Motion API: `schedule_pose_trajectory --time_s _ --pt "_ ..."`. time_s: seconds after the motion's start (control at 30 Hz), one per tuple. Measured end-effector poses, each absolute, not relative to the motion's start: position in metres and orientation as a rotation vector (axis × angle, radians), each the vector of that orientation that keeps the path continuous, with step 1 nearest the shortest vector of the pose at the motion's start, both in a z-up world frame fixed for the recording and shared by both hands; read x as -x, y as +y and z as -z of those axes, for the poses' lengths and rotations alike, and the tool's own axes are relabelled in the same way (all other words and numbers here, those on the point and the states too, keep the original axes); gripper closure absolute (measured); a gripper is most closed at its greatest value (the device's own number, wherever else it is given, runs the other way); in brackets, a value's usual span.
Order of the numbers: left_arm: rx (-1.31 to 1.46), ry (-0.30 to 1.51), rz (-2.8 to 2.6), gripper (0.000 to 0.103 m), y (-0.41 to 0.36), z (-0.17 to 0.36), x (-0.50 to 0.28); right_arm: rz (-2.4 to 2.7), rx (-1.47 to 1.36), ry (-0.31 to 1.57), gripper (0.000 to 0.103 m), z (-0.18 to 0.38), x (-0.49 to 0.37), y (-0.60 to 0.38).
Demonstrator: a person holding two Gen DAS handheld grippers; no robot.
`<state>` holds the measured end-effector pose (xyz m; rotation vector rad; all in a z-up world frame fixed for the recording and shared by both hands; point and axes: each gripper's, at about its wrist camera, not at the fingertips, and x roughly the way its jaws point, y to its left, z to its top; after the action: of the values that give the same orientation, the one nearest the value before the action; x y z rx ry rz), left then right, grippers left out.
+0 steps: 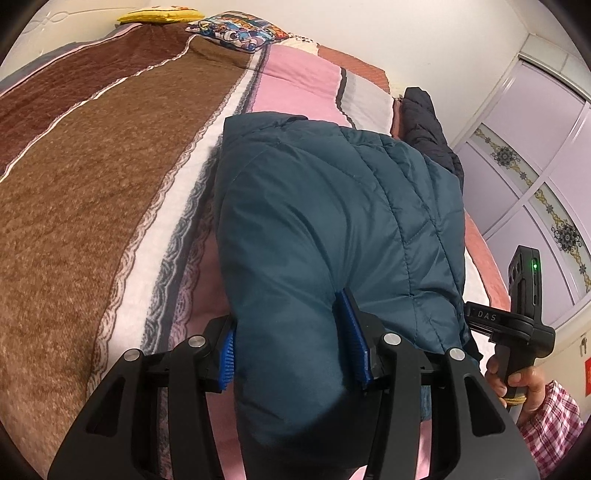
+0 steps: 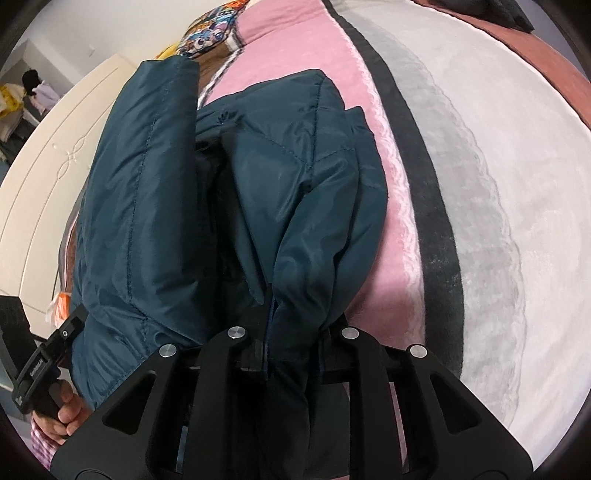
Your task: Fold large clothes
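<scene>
A teal quilted puffer jacket [image 1: 332,206] lies lengthwise on the striped bed blanket [image 1: 92,184]. My left gripper [image 1: 291,350] has its blue pads [image 1: 352,332] closed on a thick padded fold of the jacket's near end. In the right wrist view the jacket [image 2: 258,177] lies bunched, with a sleeve [image 2: 140,166] stretched along its left side. My right gripper [image 2: 291,332] is shut on a gathered edge of the jacket; its pads are hidden in the cloth. The right gripper also shows at the right of the left wrist view [image 1: 517,317].
A dark garment [image 1: 424,125] lies on the bed beyond the jacket. A cartoon-print pillow [image 1: 236,29] and a yellow cushion [image 1: 162,16] sit at the head of the bed. A wardrobe with lilac panels [image 1: 535,166] stands right. A cream door [image 2: 48,173] is left.
</scene>
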<state>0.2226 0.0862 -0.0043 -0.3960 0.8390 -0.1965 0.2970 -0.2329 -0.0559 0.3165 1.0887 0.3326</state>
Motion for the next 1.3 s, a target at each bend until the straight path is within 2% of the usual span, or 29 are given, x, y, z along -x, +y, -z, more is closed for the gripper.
schedule_pose_trajectory --time_s 0.53,0.8,0.9,0.97,1.07,1.3 --pt "0.397 0.844 0.185 0.054 0.087 0.006 -0.224 -0.307 -0.332 1.104 0.082 0.062 -0.304 -0.236" --pt "0.385 0.85 0.162 0.053 0.085 0.006 -0.223 -0.295 -0.339 1.103 0.077 0.062 -0.305 -0.237" --pt "0.373 0.851 0.144 0.052 0.083 0.005 -0.221 -0.286 -0.345 1.11 0.073 0.062 -0.305 -0.237" --pt "0.361 0.857 0.121 0.047 0.082 0.004 -0.22 -0.271 -0.354 1.122 0.064 0.062 -0.305 -0.239" --pt "0.322 0.862 0.082 0.042 0.079 -0.001 -0.218 -0.256 -0.374 1.125 0.057 0.059 -0.305 -0.245" --pt "0.314 0.811 0.05 0.038 0.083 -0.028 -0.2 -0.251 -0.439 1.065 0.057 0.039 -0.291 -0.271"
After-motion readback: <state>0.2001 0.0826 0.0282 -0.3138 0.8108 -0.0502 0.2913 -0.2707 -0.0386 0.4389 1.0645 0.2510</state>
